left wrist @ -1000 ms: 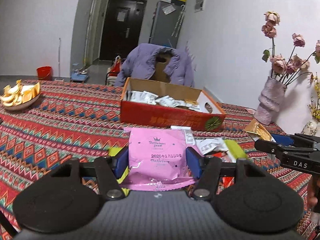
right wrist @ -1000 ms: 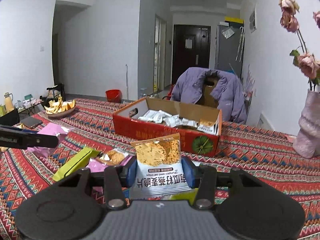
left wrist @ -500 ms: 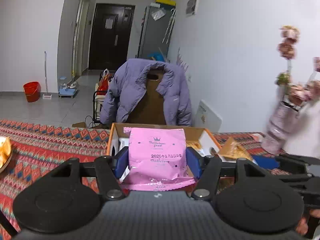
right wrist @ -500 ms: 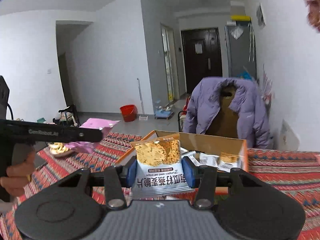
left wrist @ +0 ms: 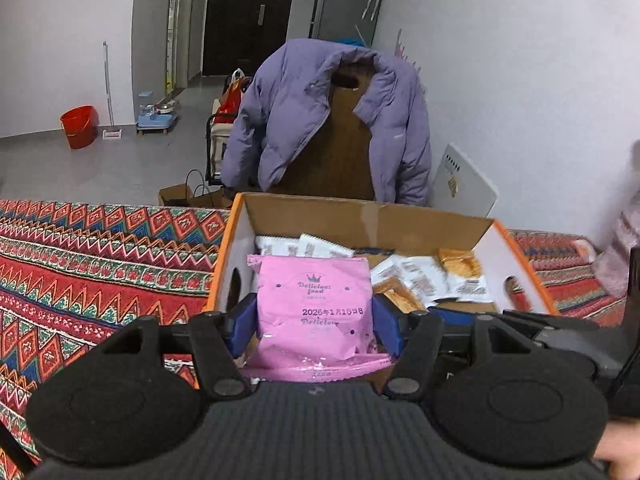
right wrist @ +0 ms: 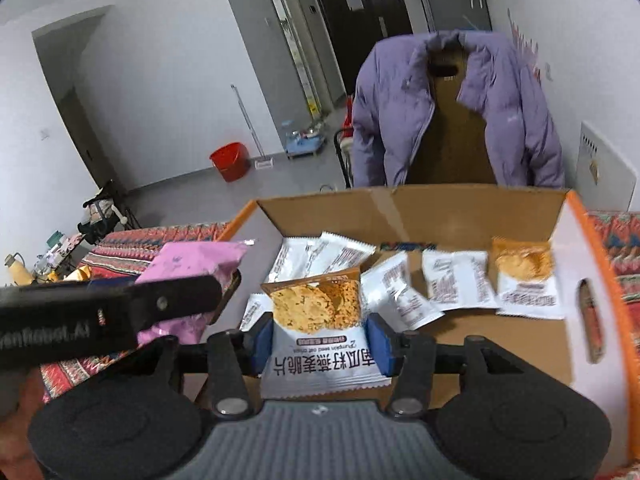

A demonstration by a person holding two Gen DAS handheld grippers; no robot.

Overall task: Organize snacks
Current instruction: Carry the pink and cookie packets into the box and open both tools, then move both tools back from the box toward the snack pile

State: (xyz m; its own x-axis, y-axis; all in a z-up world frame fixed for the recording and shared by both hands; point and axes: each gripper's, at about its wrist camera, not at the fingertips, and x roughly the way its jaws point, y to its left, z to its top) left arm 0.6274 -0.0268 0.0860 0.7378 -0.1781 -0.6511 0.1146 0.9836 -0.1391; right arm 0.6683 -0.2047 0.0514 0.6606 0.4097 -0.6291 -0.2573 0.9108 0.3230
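Observation:
My left gripper (left wrist: 315, 320) is shut on a pink snack packet (left wrist: 314, 292) and holds it upright over the near left corner of the open cardboard box (left wrist: 360, 216). My right gripper (right wrist: 320, 340) hangs over the same box (right wrist: 460, 208) with an upright white and orange cracker packet (right wrist: 316, 308) between its blue pads. Its jaws are opening, and the pads still touch the packet's sides. Several white snack packets (right wrist: 456, 284) lie on the box floor. In the right wrist view the left gripper's black finger (right wrist: 120, 316) and the pink packet (right wrist: 192, 258) show on the left.
The box stands on a table under a red patterned cloth (left wrist: 100, 264). Behind the box a purple jacket (left wrist: 288, 112) hangs over a brown chair. A pale pink vase (left wrist: 624, 248) stands at the right edge. A red bucket (left wrist: 79, 126) sits on the floor beyond.
Both grippers have travelled forward with their packets, from the near part of the table to above the box. The box now fills the lower middle of both views.

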